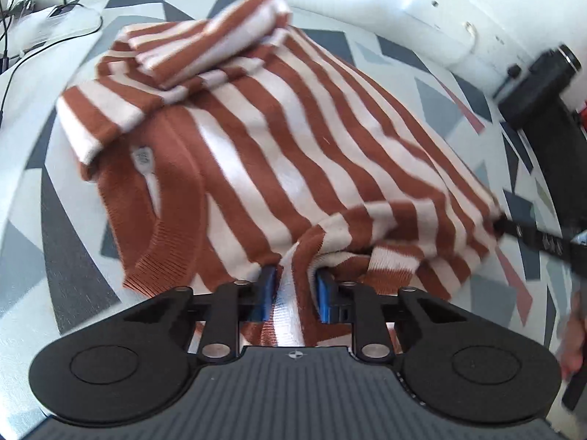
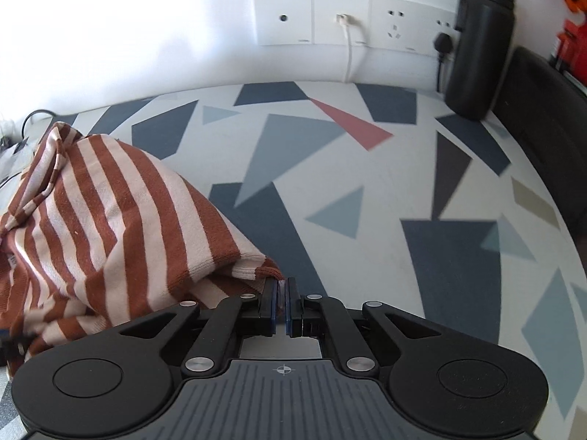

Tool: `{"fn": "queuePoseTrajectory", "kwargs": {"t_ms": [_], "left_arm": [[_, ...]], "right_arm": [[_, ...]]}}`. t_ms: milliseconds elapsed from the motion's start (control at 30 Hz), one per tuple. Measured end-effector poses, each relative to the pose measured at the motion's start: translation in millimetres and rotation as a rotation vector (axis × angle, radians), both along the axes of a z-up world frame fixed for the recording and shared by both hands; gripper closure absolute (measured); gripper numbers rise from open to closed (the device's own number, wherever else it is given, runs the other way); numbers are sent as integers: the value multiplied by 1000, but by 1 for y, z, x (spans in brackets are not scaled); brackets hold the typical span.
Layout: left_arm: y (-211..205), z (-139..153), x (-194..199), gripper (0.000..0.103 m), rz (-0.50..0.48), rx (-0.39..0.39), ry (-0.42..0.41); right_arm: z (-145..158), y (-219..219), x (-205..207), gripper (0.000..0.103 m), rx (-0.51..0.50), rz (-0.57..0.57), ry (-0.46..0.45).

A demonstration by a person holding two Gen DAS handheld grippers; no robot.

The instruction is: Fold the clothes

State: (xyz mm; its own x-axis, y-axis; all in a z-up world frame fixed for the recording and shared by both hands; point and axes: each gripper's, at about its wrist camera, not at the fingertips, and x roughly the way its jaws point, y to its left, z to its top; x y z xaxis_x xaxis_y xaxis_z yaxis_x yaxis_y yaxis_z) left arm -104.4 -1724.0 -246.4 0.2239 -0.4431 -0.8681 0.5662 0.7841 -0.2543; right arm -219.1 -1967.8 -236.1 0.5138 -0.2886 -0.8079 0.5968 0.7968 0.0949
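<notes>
A rust-and-cream striped sweater [image 1: 293, 139] lies bunched on the patterned tablecloth [image 1: 66, 227], one sleeve folded across its top. My left gripper [image 1: 295, 289] is shut on a raised fold of its near edge, with cloth pinched between the blue pads [image 1: 266, 293]. In the right wrist view the sweater [image 2: 110, 220] fills the left side, and my right gripper [image 2: 281, 295] is shut on its corner, a thin strip of knit showing between the pads. That right gripper [image 1: 500, 225] also appears at the far right of the left wrist view, pulling the corner taut.
A black flask [image 2: 480, 47] stands at the back right by the wall sockets [image 2: 345, 18], next to a dark cushion [image 2: 543, 139]. Cables and a white cloth [image 1: 47, 25] lie at the back left. The tablecloth [image 2: 367, 201] to the right of the sweater is bare.
</notes>
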Motion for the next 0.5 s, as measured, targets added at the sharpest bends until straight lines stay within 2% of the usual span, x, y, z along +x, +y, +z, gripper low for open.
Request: {"fn": "queuePoseTrajectory", "kwargs": {"t_ms": [133, 200, 300, 400, 467, 500], "left_arm": [[-8, 3, 12, 81, 63, 44, -76], [-11, 4, 17, 81, 110, 65, -94], [-9, 6, 22, 73, 175, 101, -96], [-5, 12, 14, 59, 129, 123, -121], [0, 16, 6, 39, 99, 129, -138], [7, 19, 2, 34, 90, 119, -140]], "right_arm": [[2, 11, -12, 100, 109, -30, -41], [5, 30, -18, 100, 127, 11, -46], [12, 59, -19, 99, 153, 94, -43], [17, 69, -15, 99, 163, 114, -52], [18, 68, -14, 98, 173, 97, -59], [17, 64, -16, 98, 193, 74, -64]]}}
